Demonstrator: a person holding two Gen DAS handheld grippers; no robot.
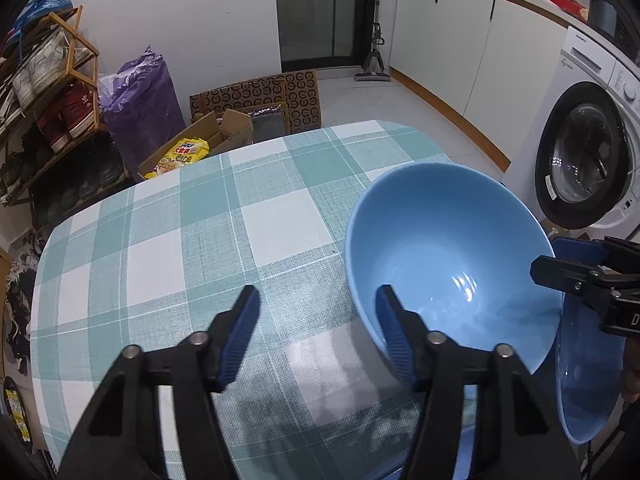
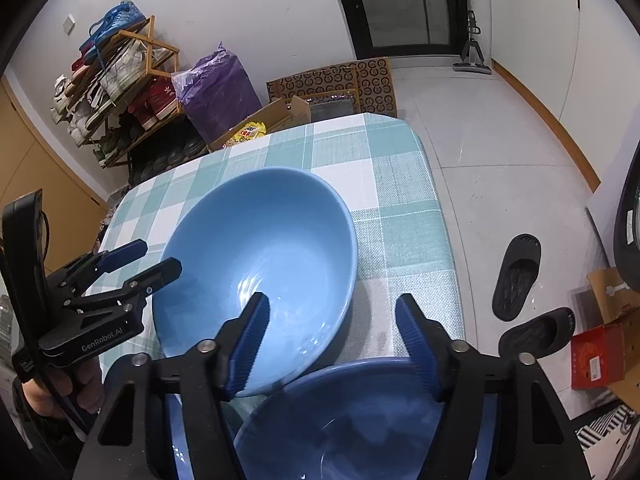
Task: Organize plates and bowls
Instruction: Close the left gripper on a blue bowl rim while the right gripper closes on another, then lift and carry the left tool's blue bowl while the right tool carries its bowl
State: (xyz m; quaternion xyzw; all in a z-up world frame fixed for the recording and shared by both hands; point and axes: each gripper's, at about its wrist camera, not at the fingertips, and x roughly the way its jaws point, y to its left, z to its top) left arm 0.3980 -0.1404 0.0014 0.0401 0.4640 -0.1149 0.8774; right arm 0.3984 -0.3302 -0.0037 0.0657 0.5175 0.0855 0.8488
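Observation:
A large light blue bowl [image 1: 448, 248] [image 2: 260, 264] sits tilted on the checked tablecloth [image 1: 208, 240], leaning on a darker blue bowl [image 2: 352, 420] [image 1: 588, 380] that rests on a blue plate [image 2: 176, 440]. My left gripper [image 1: 316, 328] is open and empty, its right finger just in front of the light bowl's near rim. My right gripper [image 2: 332, 340] is open and empty, straddling the near right rim of the light bowl above the dark bowl. It also shows in the left wrist view [image 1: 568, 268].
The table's right edge [image 2: 436, 208] drops to a tiled floor with two black slippers [image 2: 516, 276]. A washing machine [image 1: 584, 152] stands to the right. Cardboard boxes [image 1: 224, 136], a purple bag [image 1: 140, 108] and a shoe rack [image 1: 48, 92] stand beyond the far edge.

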